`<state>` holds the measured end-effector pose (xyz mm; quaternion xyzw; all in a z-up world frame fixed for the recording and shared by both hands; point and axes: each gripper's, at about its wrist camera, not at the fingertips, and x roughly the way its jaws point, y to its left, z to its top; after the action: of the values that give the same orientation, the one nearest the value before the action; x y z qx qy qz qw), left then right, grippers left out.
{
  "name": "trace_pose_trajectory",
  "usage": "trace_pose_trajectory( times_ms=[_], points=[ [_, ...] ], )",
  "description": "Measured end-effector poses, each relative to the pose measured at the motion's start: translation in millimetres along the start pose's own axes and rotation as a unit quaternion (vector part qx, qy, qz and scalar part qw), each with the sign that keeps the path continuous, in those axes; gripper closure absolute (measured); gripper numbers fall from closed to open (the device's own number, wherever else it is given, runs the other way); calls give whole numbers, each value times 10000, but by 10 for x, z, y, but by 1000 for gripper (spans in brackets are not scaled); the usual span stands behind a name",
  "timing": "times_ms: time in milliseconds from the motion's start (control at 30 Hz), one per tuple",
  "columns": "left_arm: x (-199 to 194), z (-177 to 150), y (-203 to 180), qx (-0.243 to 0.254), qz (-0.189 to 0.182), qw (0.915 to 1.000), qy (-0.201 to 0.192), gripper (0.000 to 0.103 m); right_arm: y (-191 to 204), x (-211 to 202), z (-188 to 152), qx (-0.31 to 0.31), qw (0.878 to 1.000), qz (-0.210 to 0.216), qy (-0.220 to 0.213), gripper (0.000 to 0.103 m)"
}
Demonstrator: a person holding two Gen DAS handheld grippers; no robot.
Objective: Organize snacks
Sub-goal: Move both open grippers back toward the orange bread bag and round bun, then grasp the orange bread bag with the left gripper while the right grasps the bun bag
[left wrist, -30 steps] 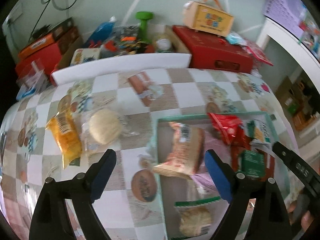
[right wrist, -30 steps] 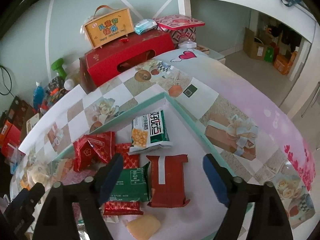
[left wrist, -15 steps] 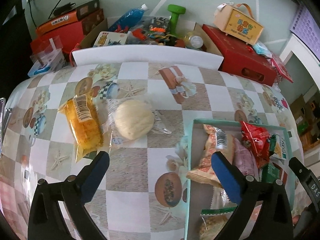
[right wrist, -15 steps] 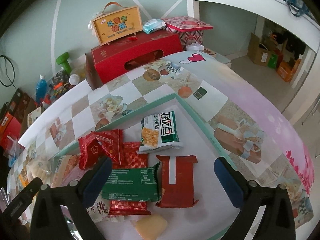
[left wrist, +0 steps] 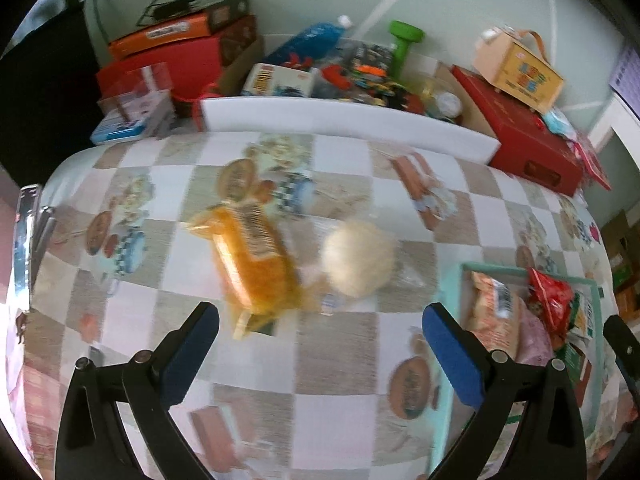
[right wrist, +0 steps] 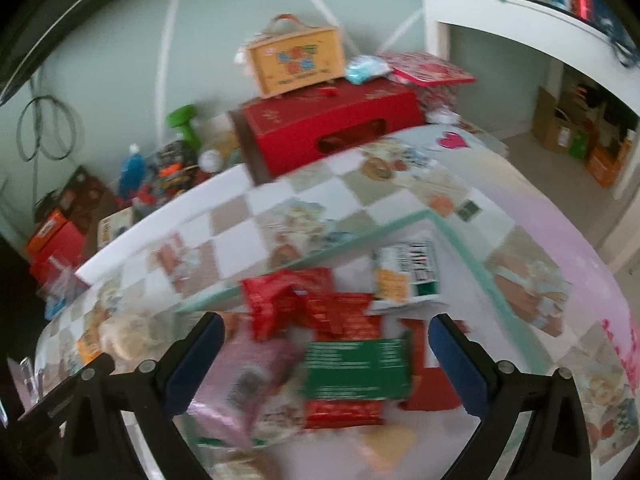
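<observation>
Both left gripper point(left wrist: 320, 350), right gripper point(right wrist: 326, 354) wide open, empty.

Both views are smeared by motion blur. In the left wrist view the print on the orange packet point(left wrist: 256, 256) cannot be read, and the round pale bun point(left wrist: 358, 258) beside it has soft edges, so its clear wrapper barely shows. The tray point(left wrist: 450, 344) at the right is partly covered by the gripper finger point(left wrist: 452, 354), and its near end runs off the bottom edge. In the right wrist view the lettering on the green packet point(right wrist: 356, 368) is unreadable, the pink packet point(right wrist: 248, 384) is a blur, and a pale snack point(right wrist: 384, 446) at the near edge is too smeared to identify.
</observation>
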<state>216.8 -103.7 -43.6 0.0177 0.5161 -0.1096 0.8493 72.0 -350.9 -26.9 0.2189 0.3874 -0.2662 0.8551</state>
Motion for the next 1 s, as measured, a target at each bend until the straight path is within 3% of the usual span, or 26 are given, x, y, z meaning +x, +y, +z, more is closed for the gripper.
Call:
trace_pose_trajectory(
  times_ms=[233, 533, 800, 1000],
  points=[
    [-125, 79, 516, -521, 295, 9981, -149, 2, 443, -33, -64, -537, 9983, 232, -14, 0],
    [-170, 94, 986, -1100, 384, 9930, -177, 2, 930, -35, -221, -1099, 9916, 676, 29, 0],
    [-129, 100, 1010, -1129, 209, 9931, -218, 2, 1327, -87, -350, -1452, 9818, 1226, -21, 0],
    [-14, 108, 1007, -1147, 77, 9932, -196, 2, 1528, -3, -403, -1706, 9775, 1240, -48, 0]
  ],
)
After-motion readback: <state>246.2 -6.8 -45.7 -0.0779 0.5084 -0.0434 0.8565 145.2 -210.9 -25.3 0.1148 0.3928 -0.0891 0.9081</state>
